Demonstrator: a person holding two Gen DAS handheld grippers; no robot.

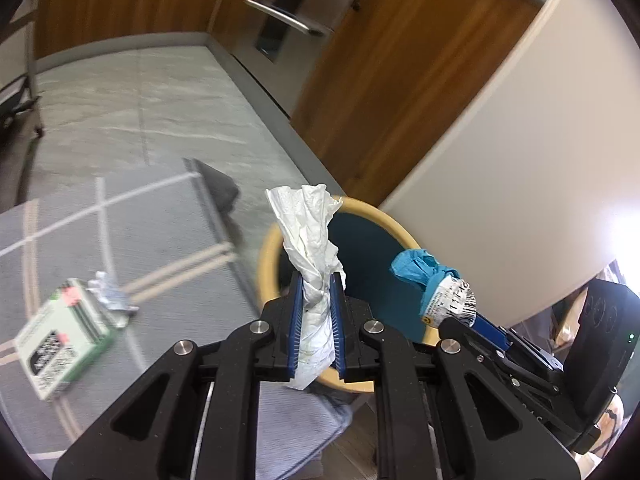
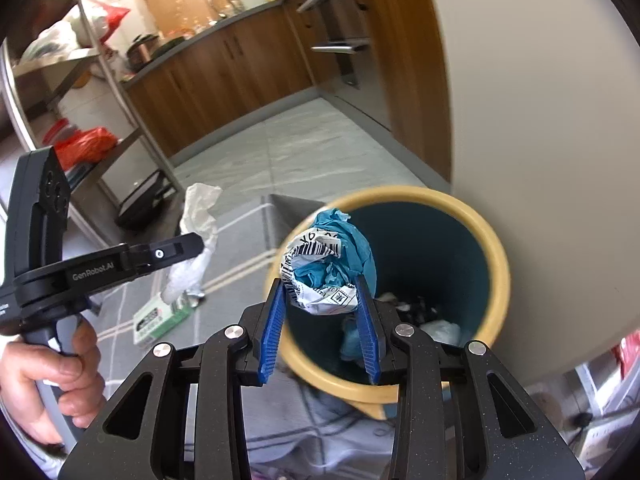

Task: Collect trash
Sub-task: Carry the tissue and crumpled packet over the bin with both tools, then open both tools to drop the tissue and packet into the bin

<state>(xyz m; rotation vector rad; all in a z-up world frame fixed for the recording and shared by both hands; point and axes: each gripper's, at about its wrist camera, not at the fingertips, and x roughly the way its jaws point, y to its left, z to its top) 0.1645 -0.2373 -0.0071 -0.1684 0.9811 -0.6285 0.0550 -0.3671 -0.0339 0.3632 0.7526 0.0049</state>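
Observation:
My left gripper (image 1: 317, 284) is shut on a crumpled white tissue (image 1: 310, 224) that sticks up above the near-left rim of a teal bin with a tan rim (image 1: 386, 216). From the right wrist view, that tissue (image 2: 200, 216) hangs left of the bin (image 2: 496, 256). My right gripper (image 2: 322, 280) is shut on a wad of blue paper and barcode-printed wrapper (image 2: 324, 264), held over the bin's mouth; the same wad (image 1: 436, 284) shows at the right in the left wrist view. Other trash (image 2: 436, 326) lies inside the bin.
A green-and-white box (image 1: 60, 340) and a small foil scrap (image 1: 106, 290) lie on the grey striped rug (image 1: 132, 224). A white wall (image 1: 520, 160) stands close behind the bin. Wooden cabinets (image 2: 224, 64) and a metal shelf rack (image 2: 108, 80) line the room. A hand (image 2: 48, 372) holds the left gripper.

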